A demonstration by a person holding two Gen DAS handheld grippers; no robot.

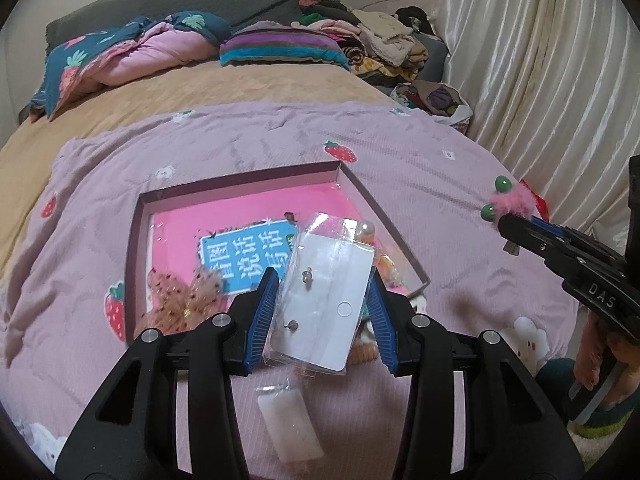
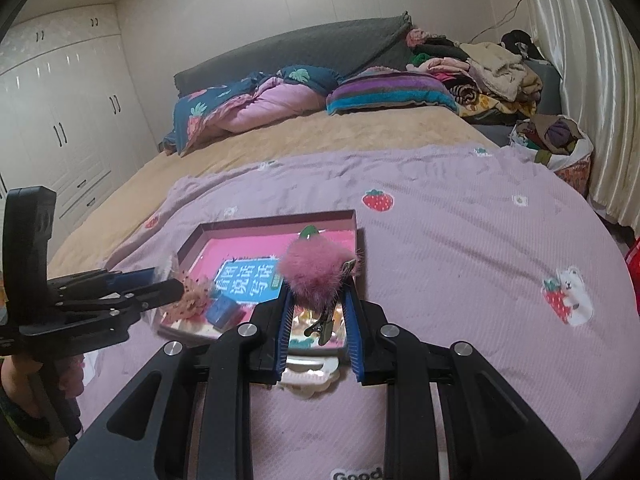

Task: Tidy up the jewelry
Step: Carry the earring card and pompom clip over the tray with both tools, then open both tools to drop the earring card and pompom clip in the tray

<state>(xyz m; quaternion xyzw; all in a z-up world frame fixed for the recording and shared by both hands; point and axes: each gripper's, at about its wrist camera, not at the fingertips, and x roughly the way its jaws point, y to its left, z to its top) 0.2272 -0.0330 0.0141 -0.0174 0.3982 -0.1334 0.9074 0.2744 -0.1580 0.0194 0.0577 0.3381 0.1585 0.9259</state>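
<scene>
My left gripper (image 1: 322,300) clamps the earring packet (image 1: 320,296), long axis pointing into the tray (image 1: 134,240) ahead; my right gripper (image 2: 318,320) clamps the pink hair clip (image 2: 316,272).

In the left wrist view the earring card packet (image 1: 320,296) covers the near right part of the tray (image 1: 136,240), hiding most of the colourful pieces (image 1: 362,350) behind it. The sequined bow (image 1: 180,300) is blurred. In the right wrist view the pink pompom clip (image 2: 316,276) hides part of the tray's printed label (image 2: 246,284).
</scene>
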